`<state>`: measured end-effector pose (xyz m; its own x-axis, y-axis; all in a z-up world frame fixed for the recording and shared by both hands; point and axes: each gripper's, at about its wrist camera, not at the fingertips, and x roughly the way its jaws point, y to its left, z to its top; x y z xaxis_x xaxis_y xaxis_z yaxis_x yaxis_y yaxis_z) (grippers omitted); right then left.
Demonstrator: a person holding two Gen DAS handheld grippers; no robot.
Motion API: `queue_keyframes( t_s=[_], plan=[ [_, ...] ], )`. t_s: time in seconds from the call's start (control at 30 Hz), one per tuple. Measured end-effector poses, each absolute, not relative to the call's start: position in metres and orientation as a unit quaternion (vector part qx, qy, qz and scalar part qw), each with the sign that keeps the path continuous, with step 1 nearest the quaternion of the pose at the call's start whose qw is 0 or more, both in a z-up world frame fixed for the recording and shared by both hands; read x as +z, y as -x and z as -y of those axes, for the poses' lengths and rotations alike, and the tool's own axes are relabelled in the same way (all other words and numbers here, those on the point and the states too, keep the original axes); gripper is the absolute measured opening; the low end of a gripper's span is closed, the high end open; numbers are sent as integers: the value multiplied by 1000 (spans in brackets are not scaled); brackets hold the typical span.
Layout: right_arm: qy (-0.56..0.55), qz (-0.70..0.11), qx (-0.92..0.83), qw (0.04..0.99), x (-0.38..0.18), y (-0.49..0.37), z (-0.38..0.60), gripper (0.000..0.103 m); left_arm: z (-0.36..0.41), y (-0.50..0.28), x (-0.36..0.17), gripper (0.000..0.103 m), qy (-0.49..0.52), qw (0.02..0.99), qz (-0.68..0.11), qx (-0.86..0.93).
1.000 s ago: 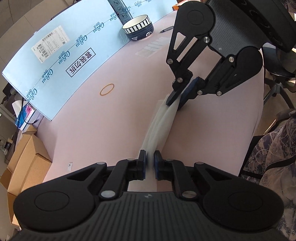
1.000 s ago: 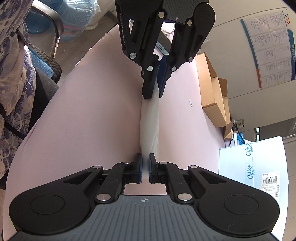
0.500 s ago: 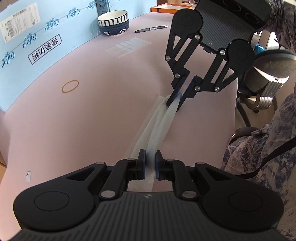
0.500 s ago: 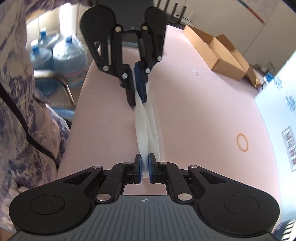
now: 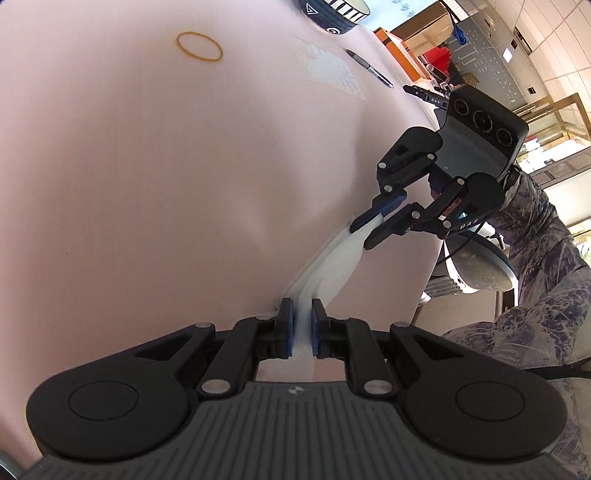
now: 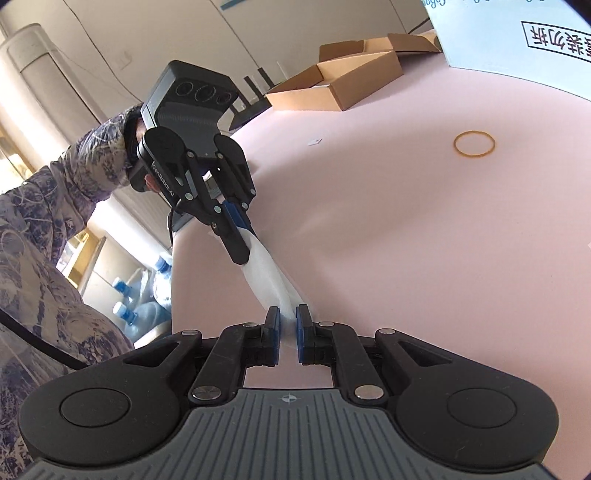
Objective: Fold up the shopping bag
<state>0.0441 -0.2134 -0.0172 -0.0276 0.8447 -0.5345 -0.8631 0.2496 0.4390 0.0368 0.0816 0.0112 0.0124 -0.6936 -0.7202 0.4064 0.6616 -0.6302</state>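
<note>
White and thin, the shopping bag point(image 5: 334, 264) is gathered into a narrow twisted strip that runs between your two grippers, just above the pink worktop point(image 5: 155, 177). Your left gripper point(image 5: 303, 328) has its blue-padded fingers point(image 5: 287, 326) nearly together with one end of the strip pinched between them — the film passes straight through the narrow gap. Your right gripper point(image 6: 287, 334) has just been opening its fingers; the other end of the bag lies between them, and in the right wrist view a sliver of space shows beside the film, so the pads no longer seem to press it. From the left wrist view the right gripper point(image 5: 373, 230) sits tilted at the far end of the strip, its two fingers visibly apart around the bag's tip. A rubber band point(image 6: 474, 144) lies on the worktop well apart from the bag, and a striped bowl point(image 5: 332, 14) and a pen point(image 5: 369, 68) sit farther off — cardboard boxes point(image 6: 343, 83) lie beyond the worktop's edge.
</note>
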Motion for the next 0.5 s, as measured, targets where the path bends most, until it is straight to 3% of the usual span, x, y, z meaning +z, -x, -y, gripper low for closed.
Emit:
queue_keyframes(
  t_s=[0.03, 0.2, 0.3, 0.5],
  plan=[
    [10, -358, 607, 710, -16, -41, 211, 28, -81, -34, 12, 9, 121, 702, -583, -390],
    [-37, -261, 560, 785, 13, -7, 233, 27, -78, -29, 16, 8, 108, 709, -584, -379],
    [-61, -228, 545, 805, 24, 6, 238, 12, -76, -27, 19, 8, 99, 712, -585, -375],
    [-51, -251, 554, 792, 15, 27, 208, 8, -72, -20, 21, 8, 81, 726, -578, -362]
  ],
)
